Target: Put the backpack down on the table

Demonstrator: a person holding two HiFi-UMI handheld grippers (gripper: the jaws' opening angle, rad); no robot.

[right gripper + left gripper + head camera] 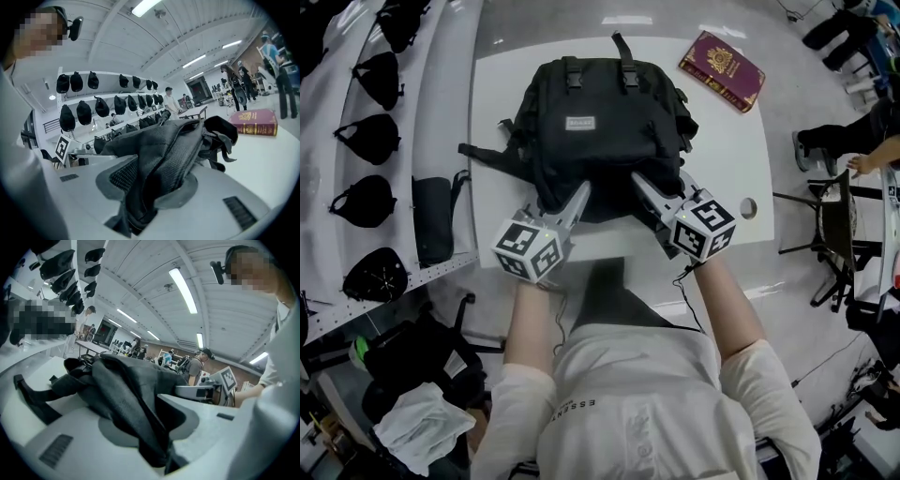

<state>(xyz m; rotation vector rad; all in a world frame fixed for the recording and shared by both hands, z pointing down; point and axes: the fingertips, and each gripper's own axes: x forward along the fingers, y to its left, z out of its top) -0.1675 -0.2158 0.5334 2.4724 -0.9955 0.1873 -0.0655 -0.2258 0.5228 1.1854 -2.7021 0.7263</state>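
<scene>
Both left fingers (573, 206) and right fingers (651, 193) pinch backpack (591, 112) fabric; if it snags on release, I drag it off the worktop's (722, 150) near edge.

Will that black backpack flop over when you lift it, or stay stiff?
Probably floppy: the black fabric backpack folds and bunches where the jaws pinch it. It likely won't roll, since it lies slumped flat on the white table. Its loose straps may dangle and snag.

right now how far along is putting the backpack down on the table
Done: the backpack looks settled on the white table. In hand: the left gripper and right gripper each pinch fabric at its near edge. Left: release both and pull back.
</scene>
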